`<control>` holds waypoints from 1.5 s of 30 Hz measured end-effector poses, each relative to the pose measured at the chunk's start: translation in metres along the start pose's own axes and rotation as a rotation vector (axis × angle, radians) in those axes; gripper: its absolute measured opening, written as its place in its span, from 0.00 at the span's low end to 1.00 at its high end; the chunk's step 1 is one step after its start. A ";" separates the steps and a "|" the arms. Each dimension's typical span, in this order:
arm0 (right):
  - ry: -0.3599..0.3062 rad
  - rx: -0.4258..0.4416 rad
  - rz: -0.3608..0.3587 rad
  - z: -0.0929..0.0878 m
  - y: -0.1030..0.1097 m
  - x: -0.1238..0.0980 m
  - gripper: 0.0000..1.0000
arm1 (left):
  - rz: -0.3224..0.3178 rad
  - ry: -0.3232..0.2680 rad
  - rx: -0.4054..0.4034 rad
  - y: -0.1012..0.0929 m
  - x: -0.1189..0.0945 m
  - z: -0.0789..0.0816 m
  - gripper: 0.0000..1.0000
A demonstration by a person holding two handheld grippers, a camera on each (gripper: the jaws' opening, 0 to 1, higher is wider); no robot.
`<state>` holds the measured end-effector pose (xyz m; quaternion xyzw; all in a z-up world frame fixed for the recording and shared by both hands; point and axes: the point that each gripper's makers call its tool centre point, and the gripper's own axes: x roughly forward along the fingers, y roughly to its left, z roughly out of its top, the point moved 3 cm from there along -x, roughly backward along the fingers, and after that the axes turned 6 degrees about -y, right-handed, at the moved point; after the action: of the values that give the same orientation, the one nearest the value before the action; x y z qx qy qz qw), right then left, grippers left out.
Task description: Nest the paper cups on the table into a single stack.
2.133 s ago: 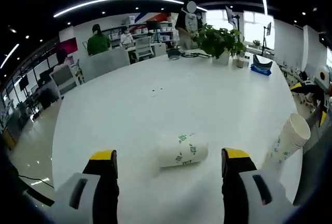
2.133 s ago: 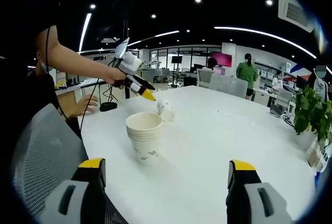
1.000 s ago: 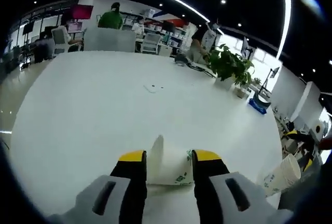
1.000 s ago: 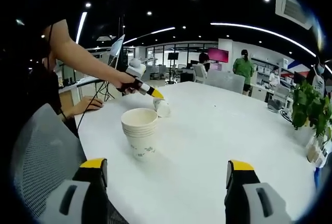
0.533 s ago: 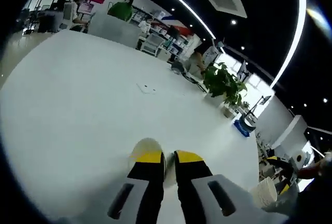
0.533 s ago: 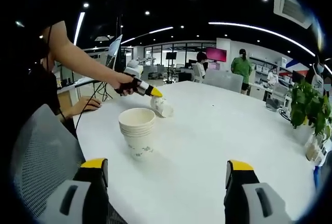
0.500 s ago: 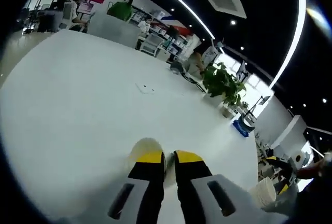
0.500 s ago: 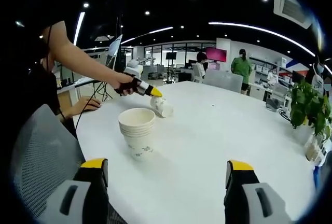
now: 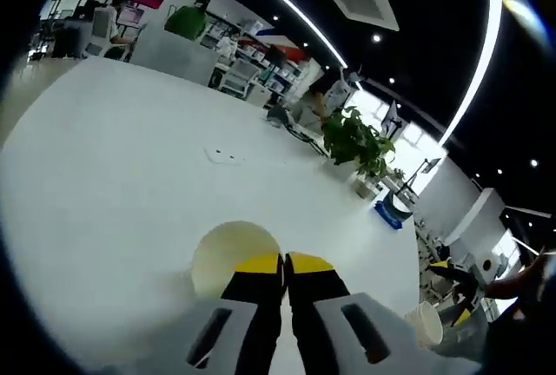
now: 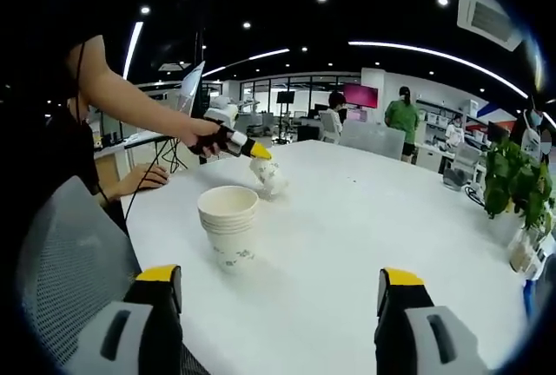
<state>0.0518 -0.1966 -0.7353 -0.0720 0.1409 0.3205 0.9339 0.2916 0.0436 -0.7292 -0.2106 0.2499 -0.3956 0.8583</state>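
A loose paper cup (image 9: 233,253) hangs pinched at its rim by the left hand-held gripper (image 9: 283,264), whose yellow-tipped jaws are pressed nearly together on the cup wall, the open mouth turned toward the camera in the left gripper view. In the right gripper view the same cup (image 10: 268,175) appears lifted just off the white tabletop (image 10: 365,245), tilted with its long axis slanting down and away from the left hand-held gripper (image 10: 259,155). The stack of nested cups (image 10: 228,226) stands upright on the tabletop, mouth up, just beside the held cup on the side nearer the right gripper's camera; in the left gripper view the stack (image 9: 425,323) sits low and to the right of the jaws. The right hand-held gripper (image 10: 278,292) is spread wide and holds nothing, with the stack ahead of it and slightly to its left. The left hand appears the one placed to finish the move: the cup would likely need to be turned base-down and carried over the stack's mouth. The tabletop around the stack lies bare, leaving free room, though the stack stands near the edge closest to the person's chair (image 10: 74,262); a potted plant (image 10: 514,186) stands well apart.
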 end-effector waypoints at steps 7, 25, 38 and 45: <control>-0.013 -0.008 -0.067 0.003 -0.012 -0.004 0.92 | 0.002 -0.002 0.043 -0.023 -0.011 0.009 0.00; -0.022 -0.040 -0.018 0.007 -0.003 -0.003 0.89 | -0.029 0.021 0.191 -0.103 -0.047 0.017 0.00; -0.037 -0.092 0.077 0.036 0.015 0.010 0.81 | -0.118 0.060 0.277 -0.178 -0.072 -0.001 0.00; -0.063 -0.122 0.122 0.054 0.028 0.019 0.76 | -0.156 0.086 0.298 -0.207 -0.077 -0.015 0.00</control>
<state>0.0607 -0.1512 -0.6911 -0.1100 0.0957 0.3868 0.9106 0.1204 -0.0223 -0.6047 -0.0827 0.2078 -0.5023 0.8353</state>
